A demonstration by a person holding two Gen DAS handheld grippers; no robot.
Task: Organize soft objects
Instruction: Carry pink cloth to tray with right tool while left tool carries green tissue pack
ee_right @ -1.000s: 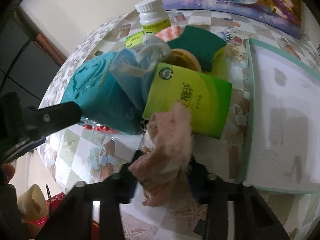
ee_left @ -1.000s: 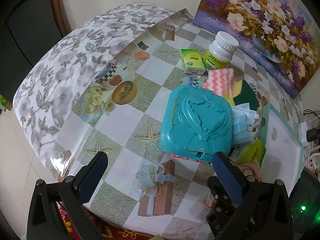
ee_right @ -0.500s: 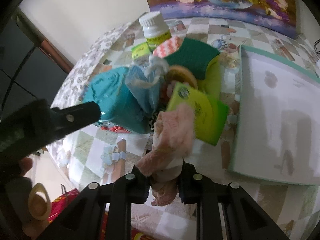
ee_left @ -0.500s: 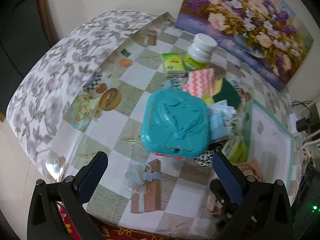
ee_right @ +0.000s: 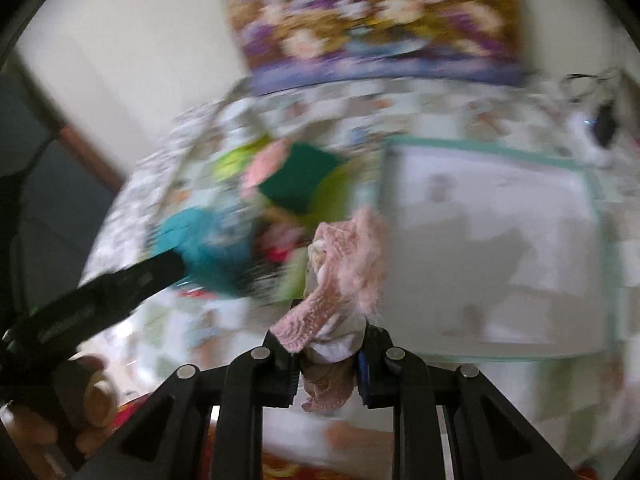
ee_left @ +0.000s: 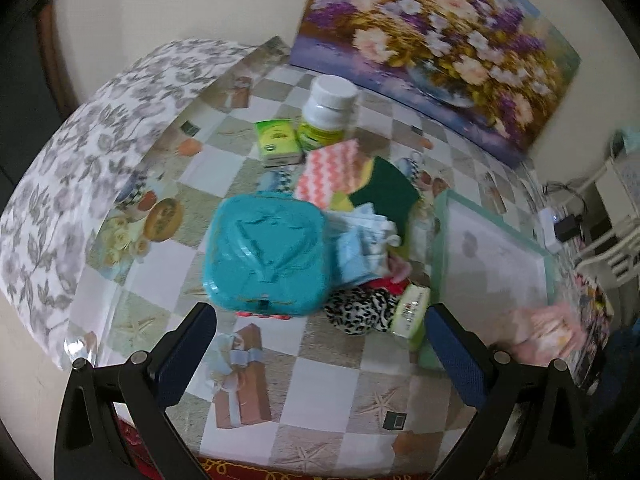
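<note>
Fingers of right gripper clamp pink knitted cloth, lifted off tabletop; cloth hangs lengthwise upward from fingers. White tray lies right-forward, just beside, likely drop place. Left gripper wide, empty, farther, over teal box.

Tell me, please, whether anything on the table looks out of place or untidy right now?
Yes. The soft things lie in a jumbled heap beside the teal box: masks, a leopard-print cloth, sponges overlapping. The tray next to them looks empty. The right gripper grips a pink cloth in mid-air.
</note>
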